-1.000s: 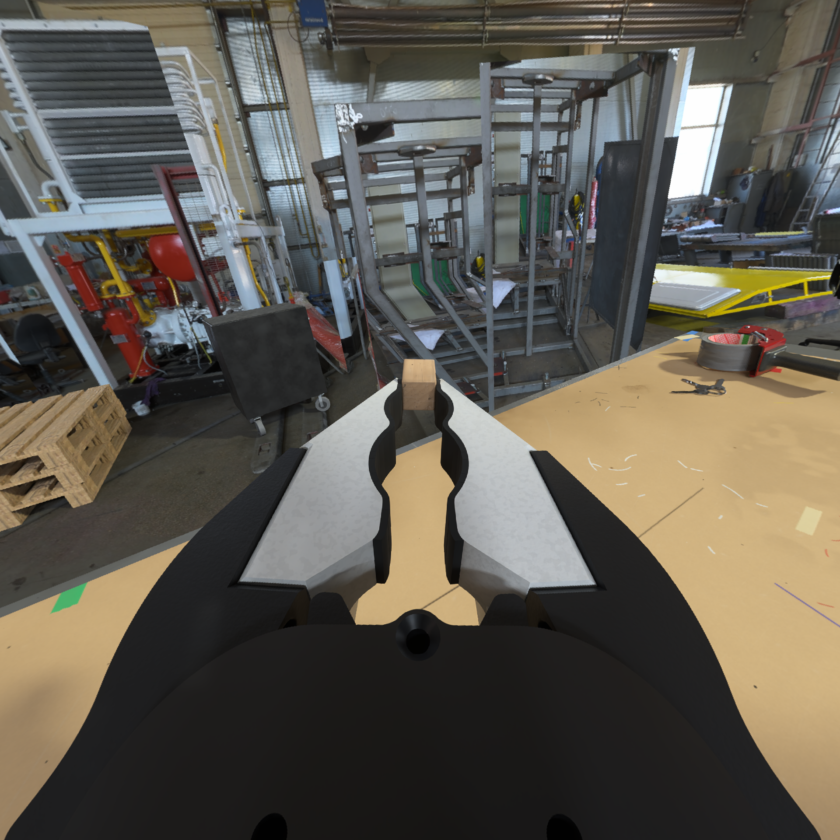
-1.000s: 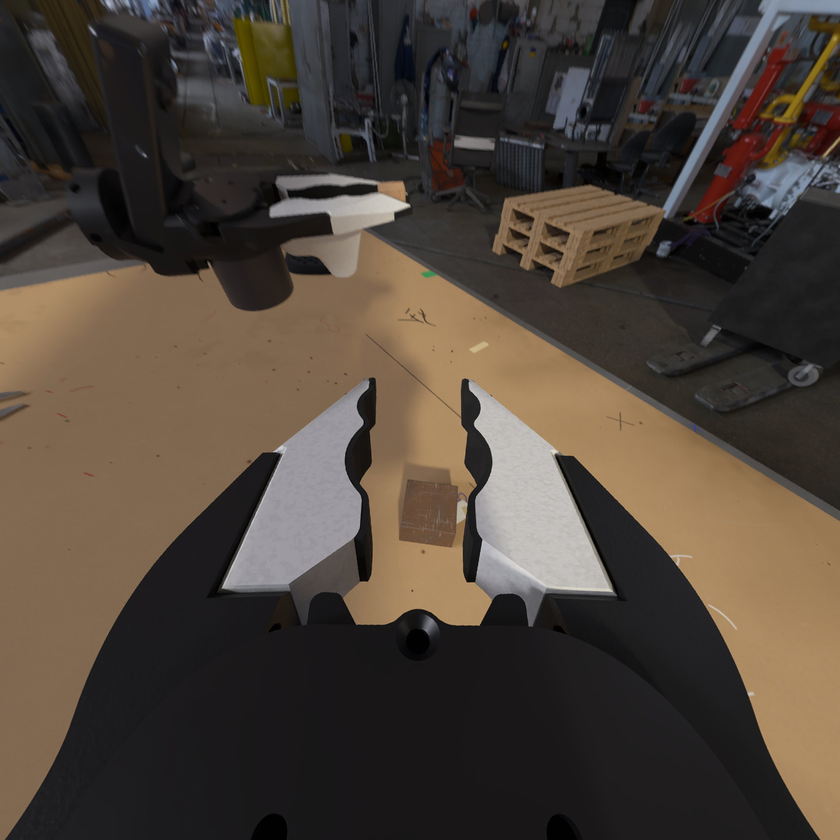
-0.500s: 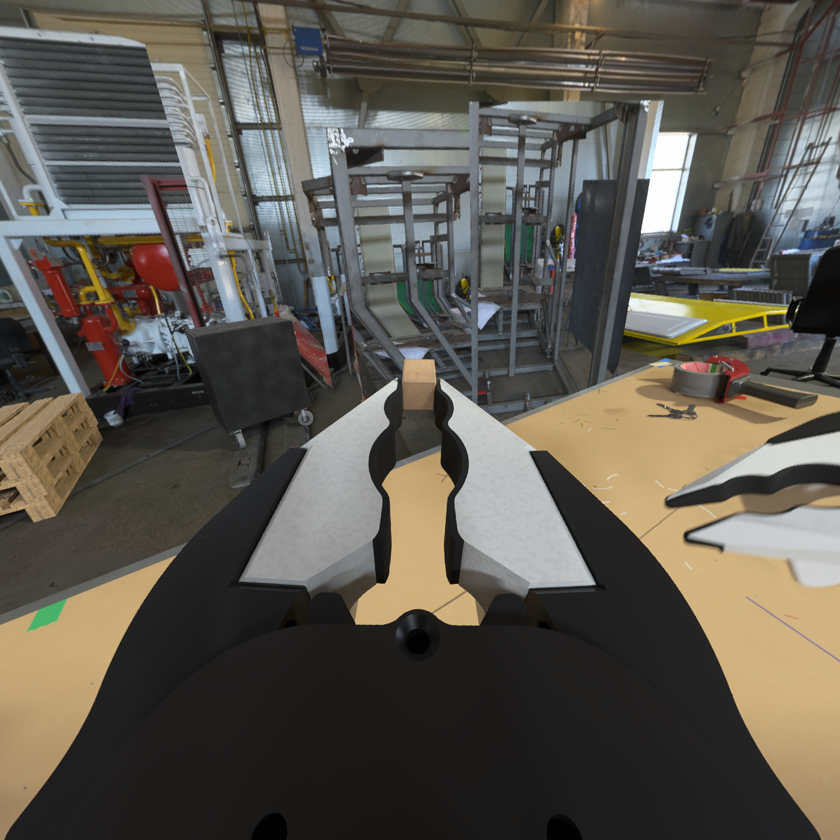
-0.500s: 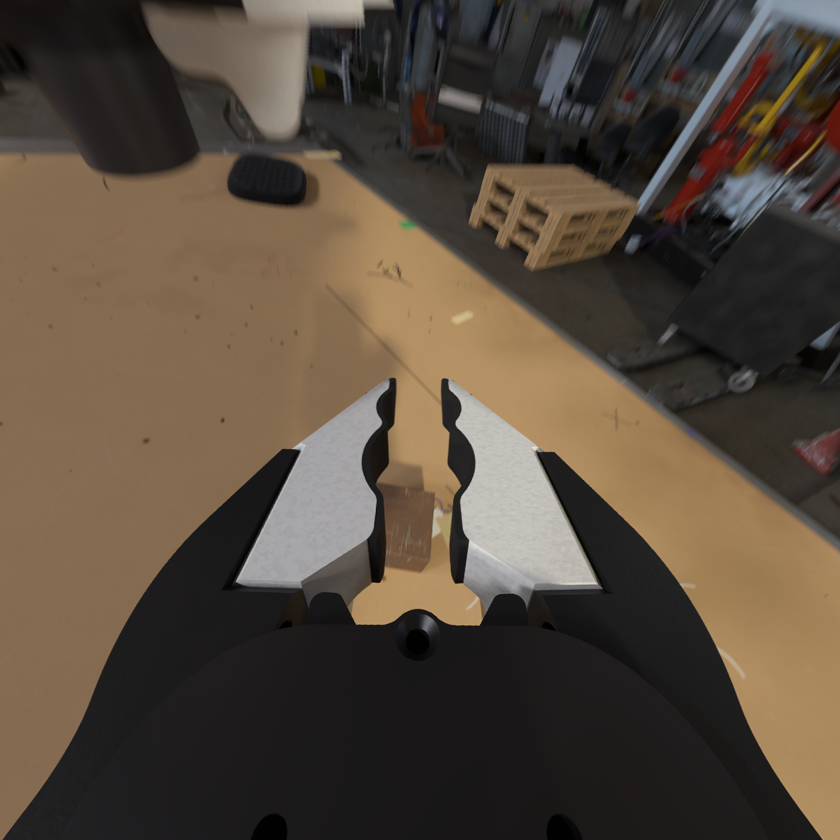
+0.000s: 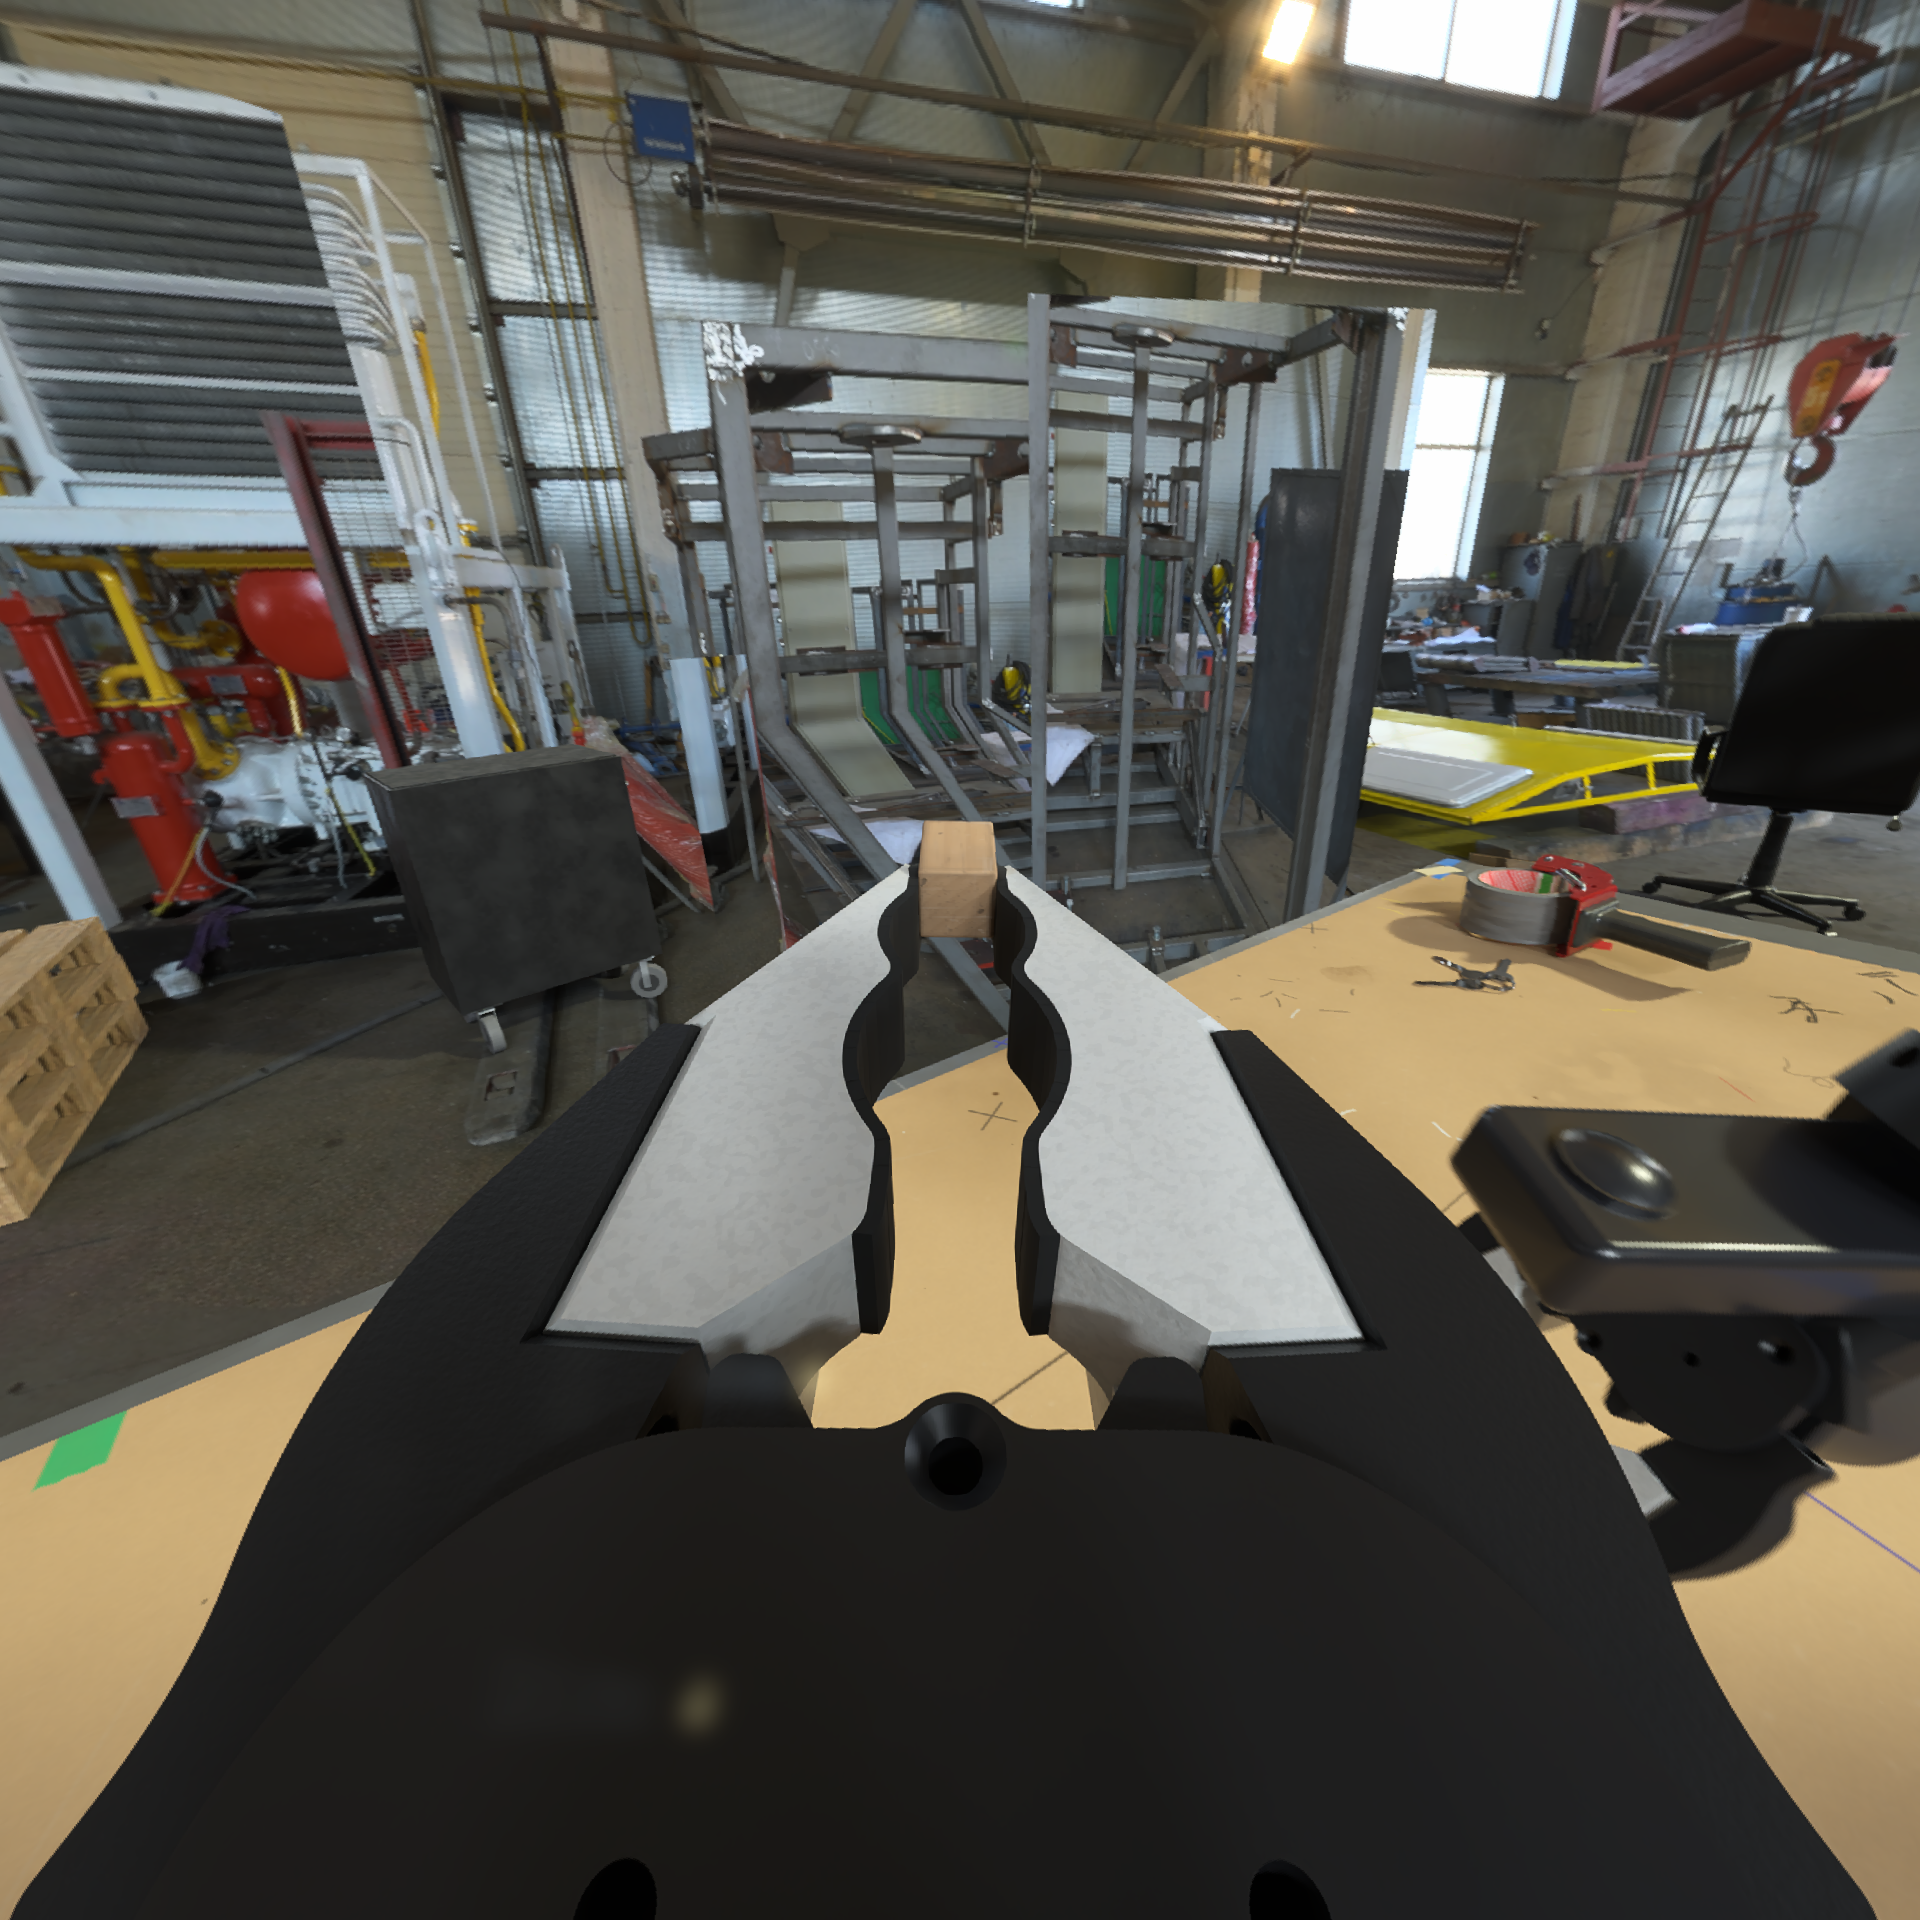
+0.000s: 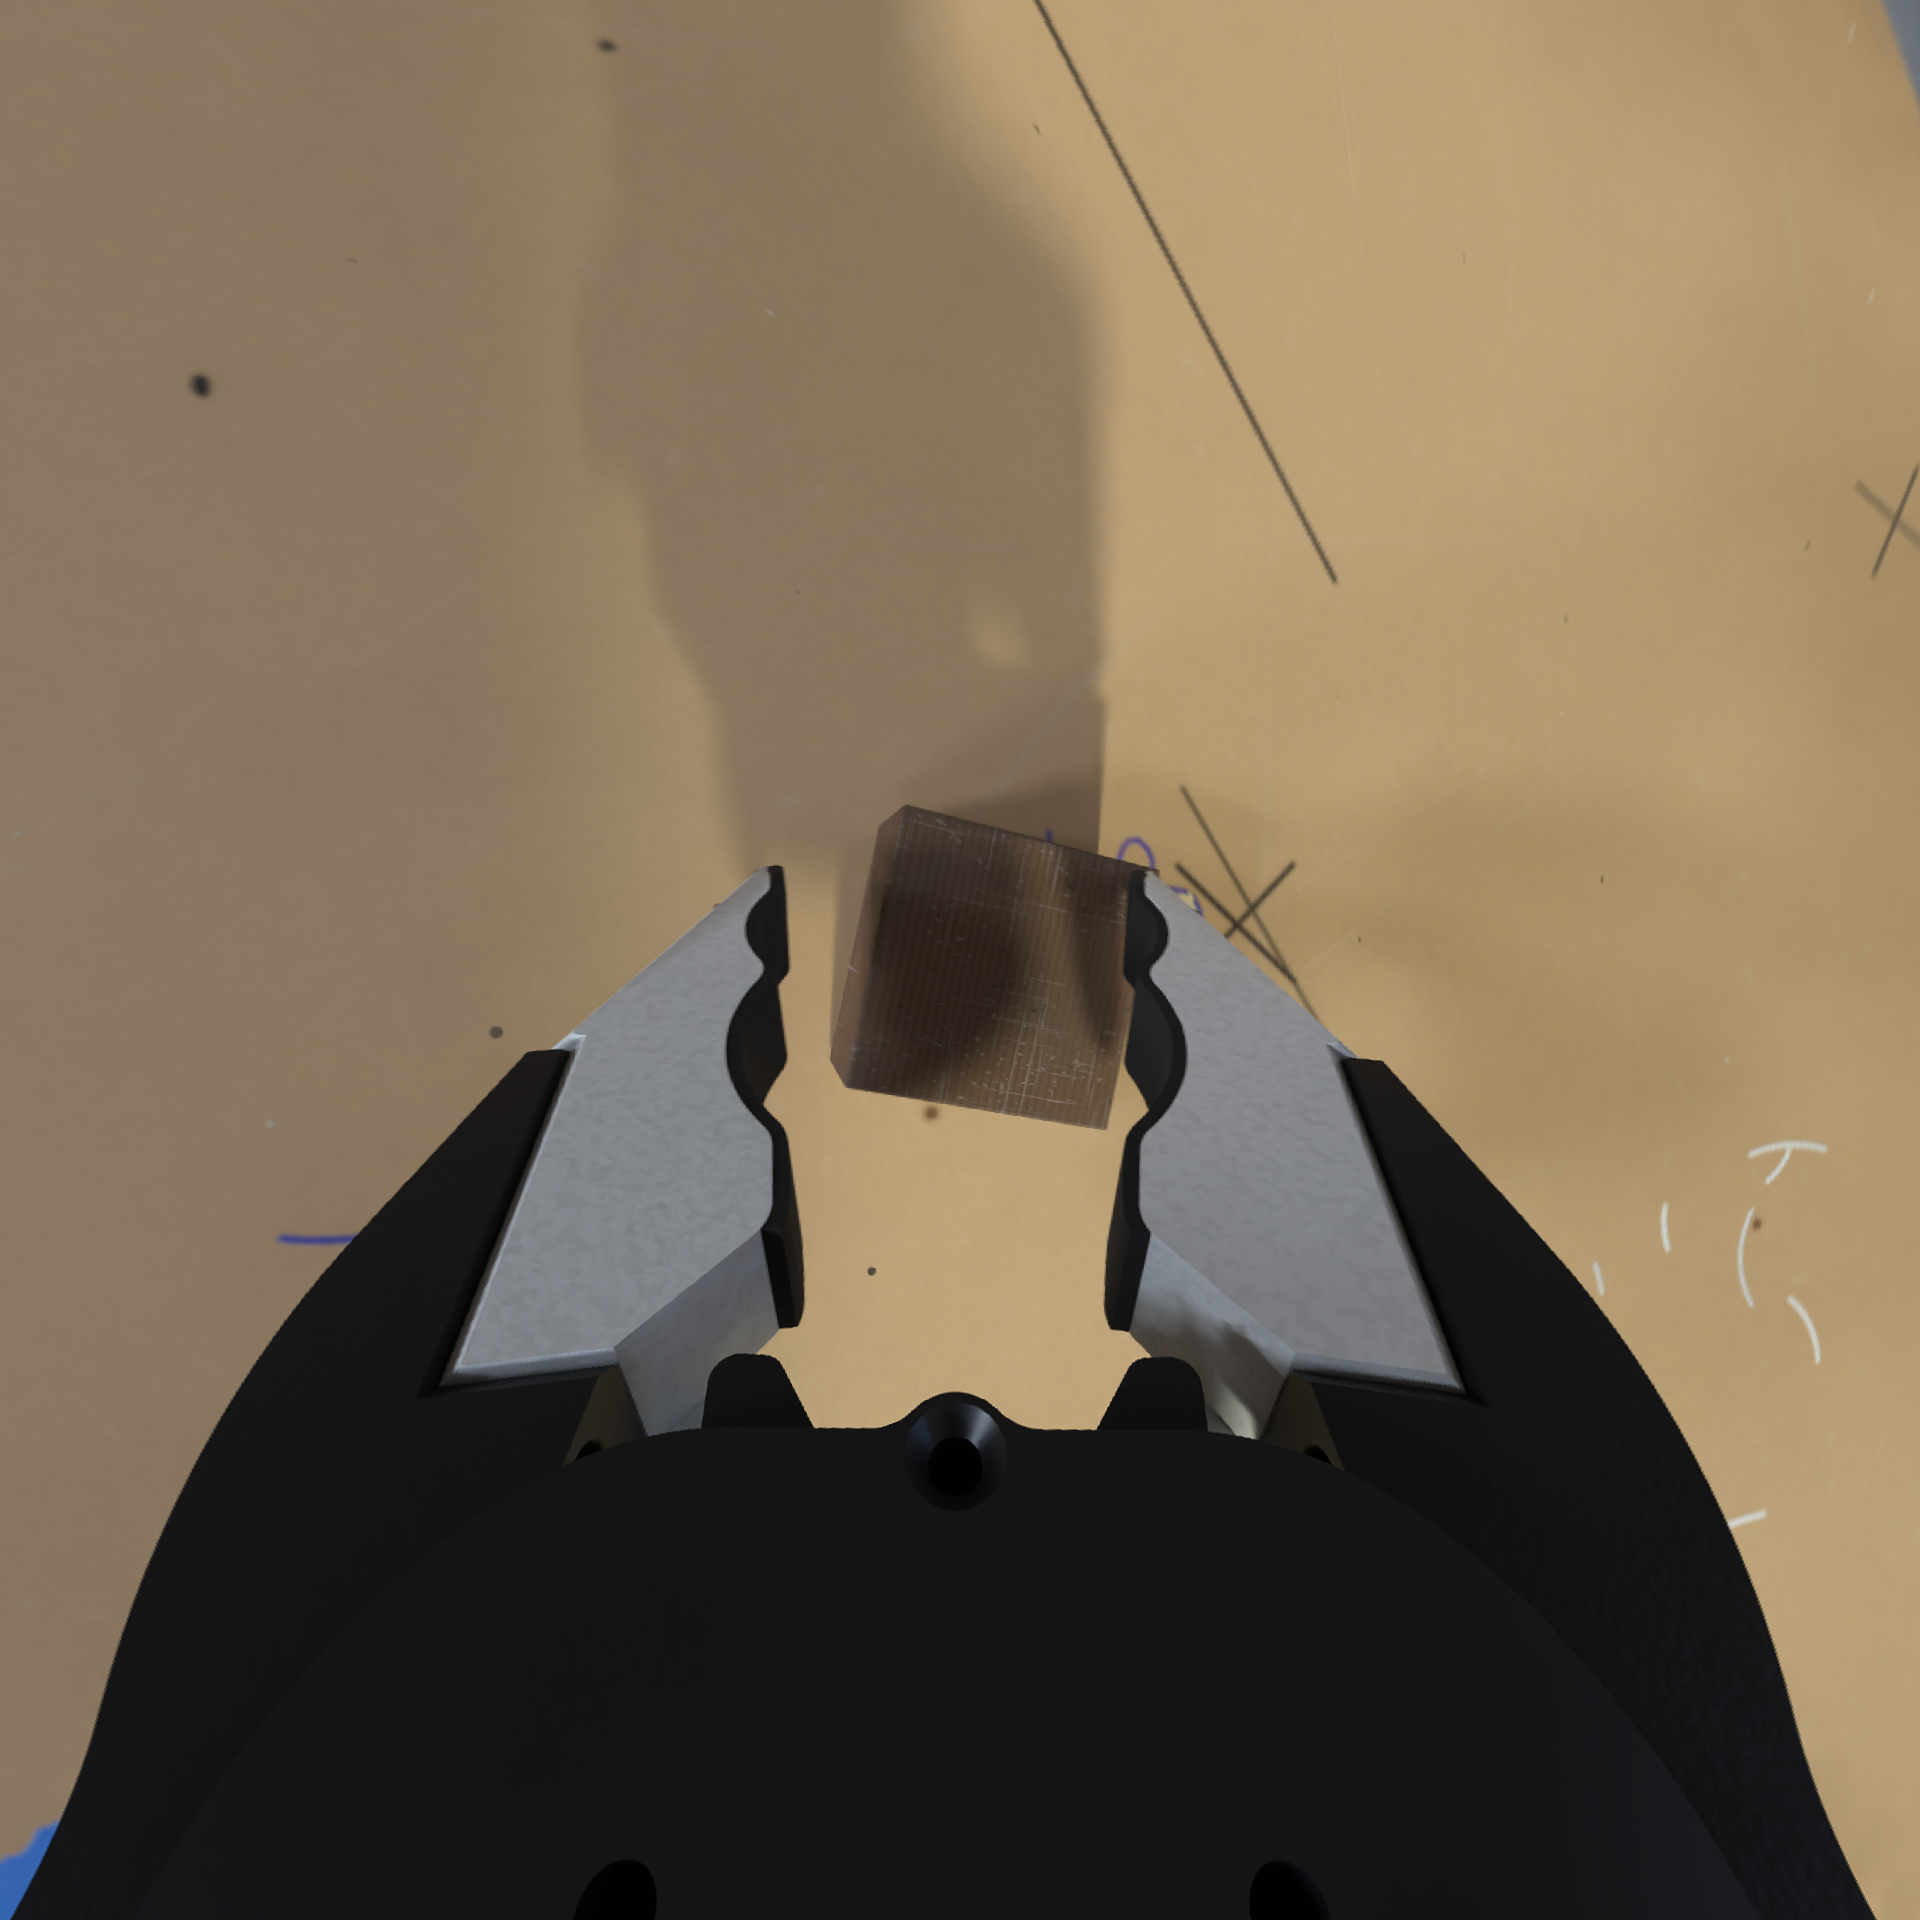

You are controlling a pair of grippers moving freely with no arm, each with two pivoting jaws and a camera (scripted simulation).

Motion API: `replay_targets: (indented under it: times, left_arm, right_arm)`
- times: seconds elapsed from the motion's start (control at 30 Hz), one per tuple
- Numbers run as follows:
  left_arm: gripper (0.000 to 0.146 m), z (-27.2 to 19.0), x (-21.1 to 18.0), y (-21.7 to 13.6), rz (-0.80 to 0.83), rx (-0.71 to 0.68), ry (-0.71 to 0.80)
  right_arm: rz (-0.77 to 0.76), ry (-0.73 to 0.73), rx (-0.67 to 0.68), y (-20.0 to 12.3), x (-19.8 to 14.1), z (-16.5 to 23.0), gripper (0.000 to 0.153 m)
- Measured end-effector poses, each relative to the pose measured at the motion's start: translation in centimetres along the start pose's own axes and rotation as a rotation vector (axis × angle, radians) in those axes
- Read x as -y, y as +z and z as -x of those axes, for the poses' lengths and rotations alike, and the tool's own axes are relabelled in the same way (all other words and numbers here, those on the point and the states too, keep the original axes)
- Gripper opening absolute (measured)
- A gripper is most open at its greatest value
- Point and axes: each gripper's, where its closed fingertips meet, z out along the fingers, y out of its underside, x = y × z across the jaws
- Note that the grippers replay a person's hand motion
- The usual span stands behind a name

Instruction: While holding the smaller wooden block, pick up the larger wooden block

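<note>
My left gripper point(image 5: 957, 883) is shut on the smaller wooden block point(image 5: 956, 879), a pale cube pinched at the fingertips and held above the table's far edge. My right gripper point(image 6: 956, 894) points down at the tan table point(image 6: 416, 520) with its jaws open wide. The larger wooden block point(image 6: 982, 971), dark brown and scratched, lies flat on the table between the right fingertips, closer to the right finger; I cannot tell if it touches it. The right gripper's black body also shows low at the right of the left wrist view point(image 5: 1704, 1226).
A roll of tape in a red dispenser point(image 5: 1538, 902) and a set of keys point(image 5: 1470, 974) lie at the table's far right. The table edge point(image 5: 1226, 961) runs just beyond the left fingertips, with workshop floor, a dark cart point(image 5: 520, 862) and metal racks behind.
My right gripper has tilted down over the larger block, come closer to it and opened wider; the block now sits between its fingertips. My left gripper still holds the smaller block, tilted up a little.
</note>
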Motion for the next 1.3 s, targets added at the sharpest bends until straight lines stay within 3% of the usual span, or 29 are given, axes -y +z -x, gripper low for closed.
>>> replay_targets:
  times: [0.13,0.37,0.73,0.9,1.13,1.3]
  left_arm:
    - [0.012,-0.5,-0.1,0.1,0.009,-0.021,0.004]
    - [0.012,-0.5,-0.2,0.2,0.018,-0.031,0.001]
    - [0.012,0.1,0.3,-0.1,0.006,-0.035,-0.011]
    - [0.012,0.2,0.4,-0.2,0.002,-0.041,-0.022]
    - [0.012,-0.2,0.6,-0.4,-0.003,-0.05,-0.014]
    - [0.012,0.0,0.8,-0.5,-0.002,-0.06,-0.023]
  right_arm:
    - [0.023,0.077,-0.037,0.8,-1.1,-1.4,0.077]
    - [-0.026,0.252,0.051,1.5,-2.4,-1.1,0.07]
    - [-0.214,0.287,0.007,1.4,-2.5,-1.0,0.081]
    - [-0.228,0.297,0.007,1.4,-2.5,-0.8,0.081]
    - [-0.233,0.258,0.02,1.2,-2.2,-0.2,0.053]
    - [-0.104,0.244,0.03,0.9,-2.3,0.4,0.04]
